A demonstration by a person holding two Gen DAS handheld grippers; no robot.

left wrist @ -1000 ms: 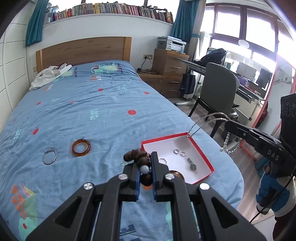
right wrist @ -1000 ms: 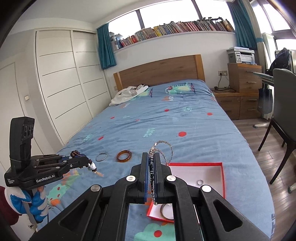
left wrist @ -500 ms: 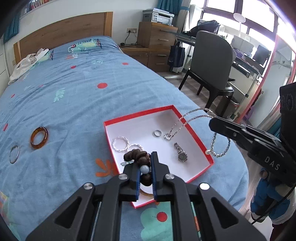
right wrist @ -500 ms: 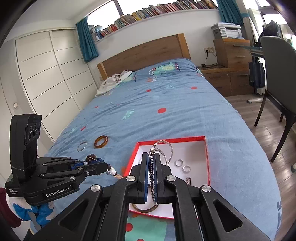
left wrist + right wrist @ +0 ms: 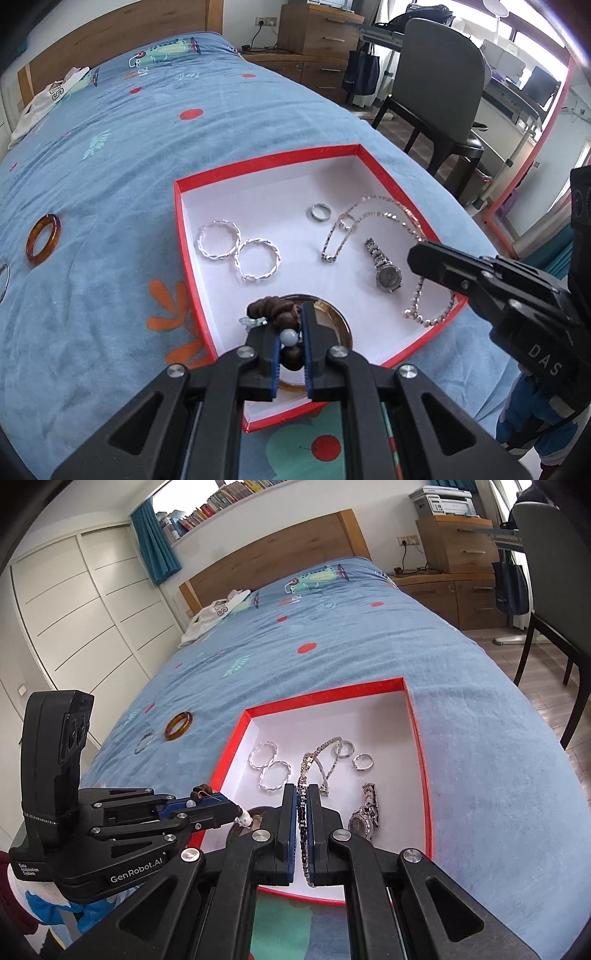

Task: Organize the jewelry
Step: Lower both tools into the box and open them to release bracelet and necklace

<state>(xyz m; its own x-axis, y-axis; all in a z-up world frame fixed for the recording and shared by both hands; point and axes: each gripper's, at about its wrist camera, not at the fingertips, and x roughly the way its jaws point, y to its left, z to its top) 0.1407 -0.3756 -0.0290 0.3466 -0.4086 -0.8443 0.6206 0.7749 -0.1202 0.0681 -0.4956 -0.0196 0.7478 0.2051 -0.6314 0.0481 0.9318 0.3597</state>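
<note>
Silver chain (image 5: pixel 303 843) between right hand-held gripper's (image 5: pixel 303 814) fingers

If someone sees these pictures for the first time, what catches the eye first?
A red-rimmed box on the blue bedspread, holding silver rings and a watch. Over it, the left tool clamps a brown bead bracelet; the right tool clamps a silver chain.

Silver hoop (image 5: pixel 2 282) cut off, perhaps a bangle.
</note>
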